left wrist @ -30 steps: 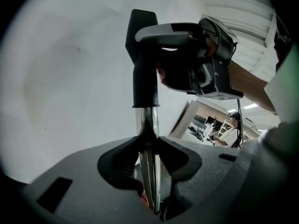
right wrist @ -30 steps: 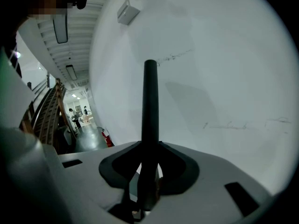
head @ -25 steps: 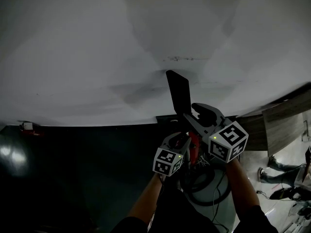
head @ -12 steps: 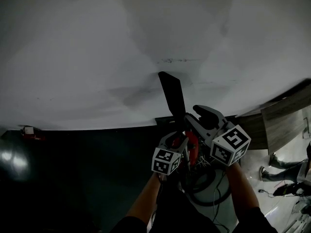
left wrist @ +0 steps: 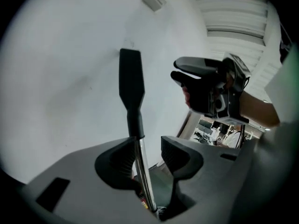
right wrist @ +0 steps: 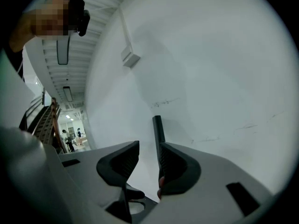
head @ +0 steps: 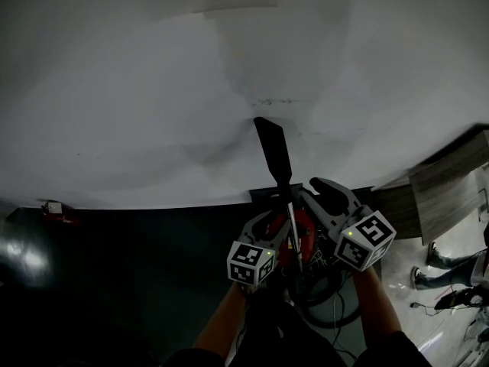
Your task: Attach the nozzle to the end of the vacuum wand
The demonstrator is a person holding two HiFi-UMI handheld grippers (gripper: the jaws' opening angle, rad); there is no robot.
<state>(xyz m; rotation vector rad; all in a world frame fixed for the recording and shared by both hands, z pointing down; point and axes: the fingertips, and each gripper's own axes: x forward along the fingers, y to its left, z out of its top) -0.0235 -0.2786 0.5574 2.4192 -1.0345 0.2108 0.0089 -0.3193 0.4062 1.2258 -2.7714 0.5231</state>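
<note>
Against white wall (head: 153,90), nozzle (head: 273,147) on wand (head: 291,224)

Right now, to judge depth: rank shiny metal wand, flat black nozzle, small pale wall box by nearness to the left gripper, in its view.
1. Metal wand, between the jaws.
2. Black nozzle, just above.
3. Wall box, far top.

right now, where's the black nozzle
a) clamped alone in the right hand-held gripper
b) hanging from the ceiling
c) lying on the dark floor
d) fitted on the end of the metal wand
d: the black nozzle is sleeved over the top end of the metal wand, its flat tip pointing up in front of the white wall.
</note>
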